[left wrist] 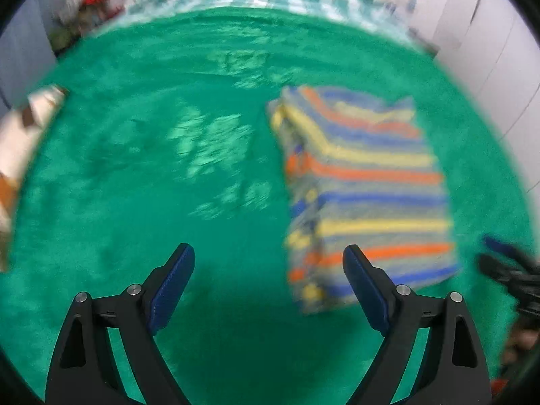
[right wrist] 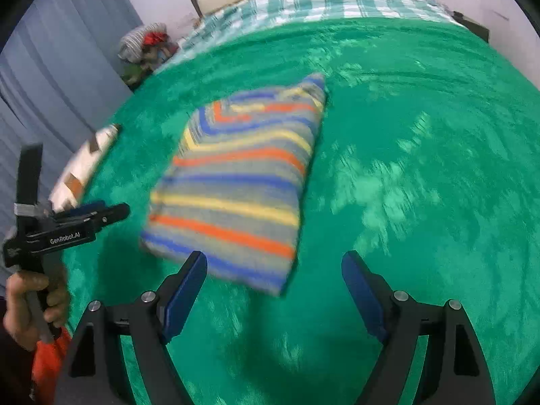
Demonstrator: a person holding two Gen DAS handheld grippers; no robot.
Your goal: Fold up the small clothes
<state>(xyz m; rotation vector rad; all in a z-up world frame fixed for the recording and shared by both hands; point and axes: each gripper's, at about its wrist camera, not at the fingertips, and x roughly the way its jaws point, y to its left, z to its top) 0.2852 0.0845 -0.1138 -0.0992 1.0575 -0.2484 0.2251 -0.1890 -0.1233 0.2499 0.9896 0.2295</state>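
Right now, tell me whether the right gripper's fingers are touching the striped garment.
Apart. The right wrist view shows the right gripper open, with green blanket around both fingers; the striped garment lies folded beyond them.

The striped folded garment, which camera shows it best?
The right wrist view: the striped folded garment lies whole and near centre on the green blanket, only mildly blurred. The left wrist view shows it off to the right, blurrier, its near edge partly behind a finger of the left hand-held gripper.

Black left gripper (right wrist: 101, 212) marked "GenRobot.AI", blue-padded fingers (left wrist: 362, 283), silver screws, grey tape on its handle
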